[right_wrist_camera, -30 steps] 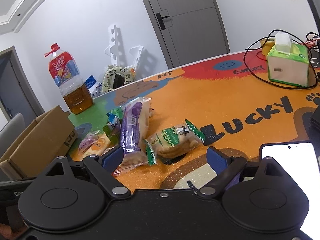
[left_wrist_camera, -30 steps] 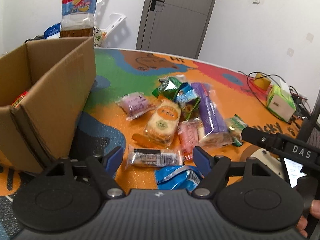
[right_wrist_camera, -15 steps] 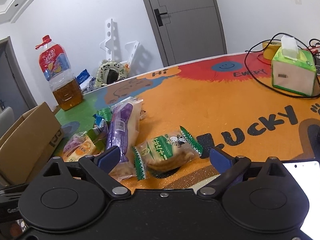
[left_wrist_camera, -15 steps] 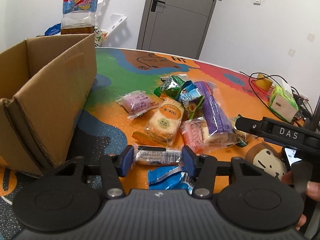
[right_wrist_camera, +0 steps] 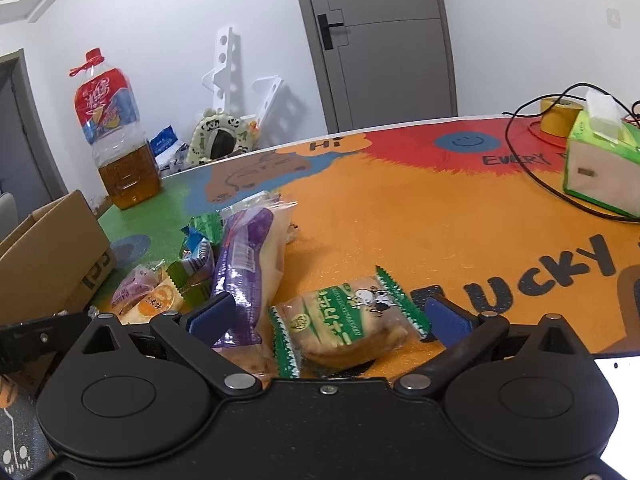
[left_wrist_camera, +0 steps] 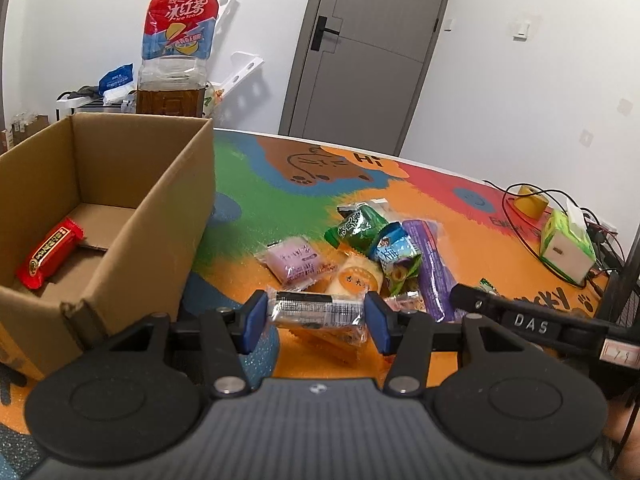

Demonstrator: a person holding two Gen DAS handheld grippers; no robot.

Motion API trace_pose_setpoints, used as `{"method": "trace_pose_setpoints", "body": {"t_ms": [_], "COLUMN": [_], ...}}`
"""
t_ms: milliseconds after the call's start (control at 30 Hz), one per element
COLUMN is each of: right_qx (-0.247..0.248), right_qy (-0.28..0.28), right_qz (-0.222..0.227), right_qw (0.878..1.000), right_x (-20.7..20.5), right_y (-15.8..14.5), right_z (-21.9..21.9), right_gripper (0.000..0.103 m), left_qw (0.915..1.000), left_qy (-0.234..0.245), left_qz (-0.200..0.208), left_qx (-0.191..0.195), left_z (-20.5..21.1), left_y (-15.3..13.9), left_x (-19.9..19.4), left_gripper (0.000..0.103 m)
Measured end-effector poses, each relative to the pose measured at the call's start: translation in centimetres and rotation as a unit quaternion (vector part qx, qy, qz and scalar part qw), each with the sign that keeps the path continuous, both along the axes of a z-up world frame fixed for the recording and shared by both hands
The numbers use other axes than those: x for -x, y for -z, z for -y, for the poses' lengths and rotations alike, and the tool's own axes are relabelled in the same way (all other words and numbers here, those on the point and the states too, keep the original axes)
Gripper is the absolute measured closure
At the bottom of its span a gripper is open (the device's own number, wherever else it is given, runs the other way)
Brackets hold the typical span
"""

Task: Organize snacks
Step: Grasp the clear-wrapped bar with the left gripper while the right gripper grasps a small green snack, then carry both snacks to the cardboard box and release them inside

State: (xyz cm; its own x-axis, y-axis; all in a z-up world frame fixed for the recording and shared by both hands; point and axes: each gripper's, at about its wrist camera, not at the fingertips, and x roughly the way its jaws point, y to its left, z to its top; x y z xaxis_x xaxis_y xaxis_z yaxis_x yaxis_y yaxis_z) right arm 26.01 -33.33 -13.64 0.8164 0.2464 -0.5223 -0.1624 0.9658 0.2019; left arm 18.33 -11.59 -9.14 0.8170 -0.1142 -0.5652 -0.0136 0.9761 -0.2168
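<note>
My left gripper (left_wrist_camera: 317, 320) is shut on a clear packet with a black band (left_wrist_camera: 316, 310), held endwise between the blue pads and lifted off the mat. An open cardboard box (left_wrist_camera: 132, 216) stands to its left, with a red snack bar (left_wrist_camera: 50, 252) inside. Beyond the gripper lies a pile of snacks: a lilac packet (left_wrist_camera: 296, 264), a round orange-labelled cake (left_wrist_camera: 356, 280), a green bag (left_wrist_camera: 356, 226) and a long purple packet (left_wrist_camera: 432, 264). My right gripper (right_wrist_camera: 328, 316) is open wide around a green-and-white bread packet (right_wrist_camera: 344, 320) lying on the mat, with the pads clear of it.
A large iced tea bottle (left_wrist_camera: 176, 48) stands behind the box. At the right are a green tissue box (right_wrist_camera: 600, 160), a yellow tape roll (right_wrist_camera: 560, 120), cables, and a lit phone screen (right_wrist_camera: 624, 380) by the table edge. The long purple packet (right_wrist_camera: 244, 264) touches my right gripper's left finger.
The left jaws closed on the black-banded packet and raised it from the mat. The right gripper drew nearer the green-and-white packet and its jaws widened.
</note>
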Motion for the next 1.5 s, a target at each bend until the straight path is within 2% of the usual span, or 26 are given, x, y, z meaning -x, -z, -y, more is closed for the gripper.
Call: {"method": "trace_pose_setpoints", "body": {"t_ms": [100,200,333,500,533,567,633,900,1200,1300,1333,1500], "right_qx": [-0.016,-0.003,-0.02,-0.044,-0.051,-0.06,-0.086,-0.1,-0.108,-0.109,-0.111,-0.115], "right_qy": [0.0,-0.006,-0.004,-0.003,0.003,0.006,0.003,-0.004,-0.014,-0.02,-0.021,-0.034], "right_qz": [-0.013,-0.009,-0.012,-0.017,-0.018,-0.019,-0.023,-0.011,0.027,0.038,0.041,0.061], "right_qw": [1.0,1.0,1.0,0.999,0.999,0.998,0.996,0.995,0.994,0.993,0.993,0.991], "right_x": [0.3,0.9,1.5,2.5,2.7,2.8,3.0,3.7,4.6,4.9,4.9,5.4], "right_y": [-0.1,-0.3,-0.7,-0.4,-0.4,-0.5,-0.6,-1.4,-4.0,-4.6,-4.8,-6.2], "right_z": [0.2,0.0,0.9,2.1,2.5,2.9,3.8,3.9,3.2,2.8,2.7,2.1], "right_gripper": [0.015,0.027,0.053,0.062,0.079,0.083,0.088,0.092,0.095,0.098,0.102,0.102], "left_qw": [1.0,1.0,1.0,0.9999,0.9999,0.9999,0.9998,0.9996,0.9993,0.9989,0.9988,0.998], "left_qy": [0.0,-0.004,0.002,0.009,0.009,0.009,0.011,0.002,-0.01,-0.014,-0.016,-0.022], "left_qz": [0.001,0.007,0.007,0.011,0.011,0.011,0.014,0.025,0.031,0.04,0.043,0.057], "left_qx": [0.0,0.006,0.006,0.006,0.007,0.008,0.008,0.012,0.02,0.019,0.019,0.016], "left_z": [0.2,0.3,0.8,1.2,1.3,1.3,1.3,0.5,-0.8,-1.1,-1.2,-1.6], "left_y": [-0.3,-0.7,-1.0,-1.5,-1.5,-1.6,-1.9,-2.7,-3.3,-3.9,-4.1,-5.3], "left_x": [0.1,0.5,0.8,1.4,1.5,1.6,1.9,2.4,2.5,2.8,2.9,3.4], "left_gripper": [0.051,0.051,0.051,0.051,0.051,0.051,0.051,0.051,0.051,0.051,0.051,0.051]}}
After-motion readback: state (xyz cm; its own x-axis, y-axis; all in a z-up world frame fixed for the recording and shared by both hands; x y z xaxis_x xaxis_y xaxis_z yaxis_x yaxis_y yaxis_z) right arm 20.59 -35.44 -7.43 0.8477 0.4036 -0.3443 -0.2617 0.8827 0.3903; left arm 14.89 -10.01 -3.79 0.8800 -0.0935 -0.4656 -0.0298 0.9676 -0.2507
